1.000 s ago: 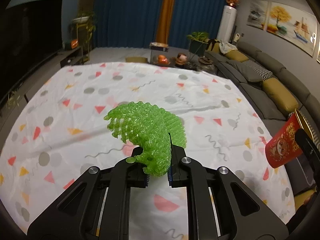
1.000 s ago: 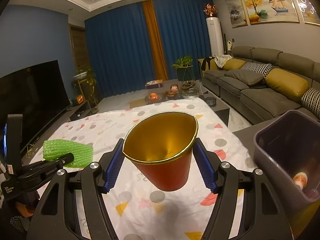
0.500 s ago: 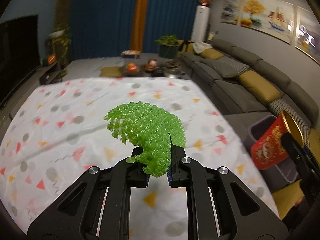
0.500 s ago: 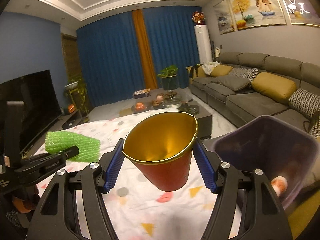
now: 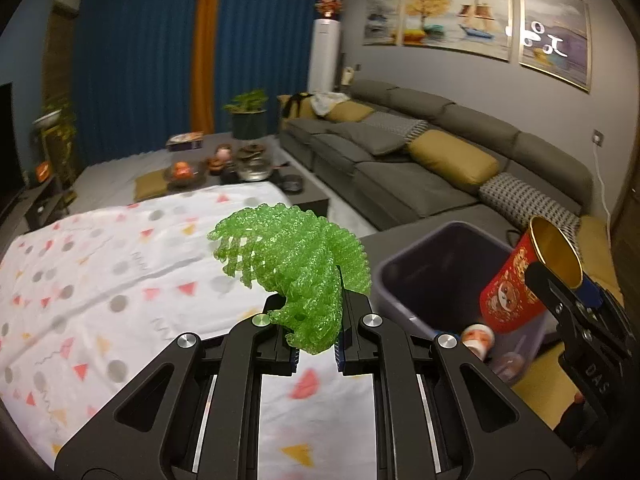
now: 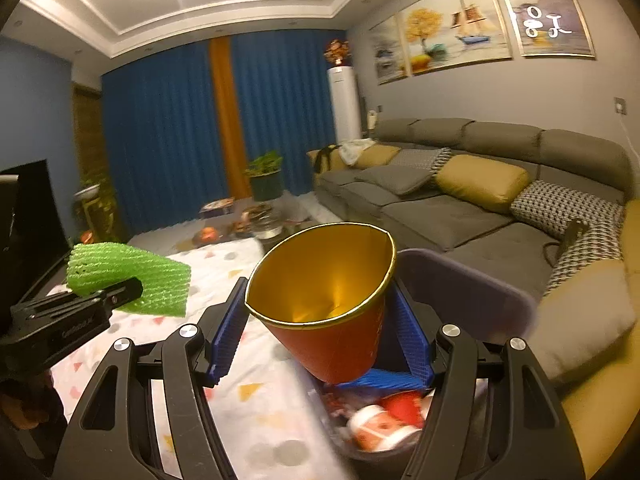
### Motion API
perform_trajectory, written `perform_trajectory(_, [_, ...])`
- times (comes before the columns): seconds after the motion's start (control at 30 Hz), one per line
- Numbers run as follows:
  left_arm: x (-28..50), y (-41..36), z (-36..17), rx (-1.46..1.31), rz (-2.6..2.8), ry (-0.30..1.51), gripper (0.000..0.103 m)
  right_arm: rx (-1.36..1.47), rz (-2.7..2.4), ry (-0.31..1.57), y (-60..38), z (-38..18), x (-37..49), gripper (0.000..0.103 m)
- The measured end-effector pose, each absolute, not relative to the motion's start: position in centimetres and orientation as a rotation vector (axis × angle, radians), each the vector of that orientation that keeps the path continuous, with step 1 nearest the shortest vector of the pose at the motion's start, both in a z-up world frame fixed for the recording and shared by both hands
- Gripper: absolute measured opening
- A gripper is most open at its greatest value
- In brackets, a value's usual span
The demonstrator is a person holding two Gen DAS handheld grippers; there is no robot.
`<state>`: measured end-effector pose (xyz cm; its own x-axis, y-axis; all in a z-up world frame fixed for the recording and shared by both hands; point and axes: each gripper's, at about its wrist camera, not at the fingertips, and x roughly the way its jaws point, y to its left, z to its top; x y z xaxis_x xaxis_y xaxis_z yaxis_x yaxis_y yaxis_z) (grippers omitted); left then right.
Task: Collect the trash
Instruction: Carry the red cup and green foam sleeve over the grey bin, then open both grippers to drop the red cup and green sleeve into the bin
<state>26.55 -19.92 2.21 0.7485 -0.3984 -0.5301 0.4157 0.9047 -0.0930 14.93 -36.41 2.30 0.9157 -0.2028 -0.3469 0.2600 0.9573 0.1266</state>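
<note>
My left gripper (image 5: pixel 316 344) is shut on a green foam net (image 5: pixel 296 268), held above the right edge of the patterned tablecloth (image 5: pixel 120 264); the net also shows in the right wrist view (image 6: pixel 132 280). My right gripper (image 6: pixel 320 332) is shut on a red paper cup with gold inside (image 6: pixel 328 300), held over the dark trash bin (image 6: pixel 480 300). The cup (image 5: pixel 520 288) and bin (image 5: pixel 420 264) also show in the left wrist view. The bin holds cups and other trash (image 6: pixel 384 420).
A grey sofa with yellow cushions (image 5: pixel 440 160) runs along the right wall behind the bin. A low coffee table with dishes (image 5: pixel 240 160) stands beyond the tablecloth. A TV (image 6: pixel 28 208) is at the left.
Both grippers have swung right toward the bin. The red cup is now over the bin's opening, and the green net has moved to the table's right edge beside it.
</note>
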Motion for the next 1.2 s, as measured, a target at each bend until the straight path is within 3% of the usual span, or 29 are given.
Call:
perform_trajectory(0.5, [25.4, -28.6, 1.4, 0.058, -0.624, 0.570, 0.012, 0.193, -0.360, 0.325, -41.9, 2.2, 13.4, 0.067])
perform_trajectory(1.07, [26.8, -31.3, -1.3, 0.065, -0.694, 0.614, 0.014, 0.228, -0.347, 0.366, -44.3, 0.2, 15.3, 0.069])
perform_trajectory(1.2, [27.2, -31.6, -1.9, 0.061, -0.713, 0.634, 0.019, 0.233, -0.349, 0.375, -44.3, -0.1, 15.6, 0.070])
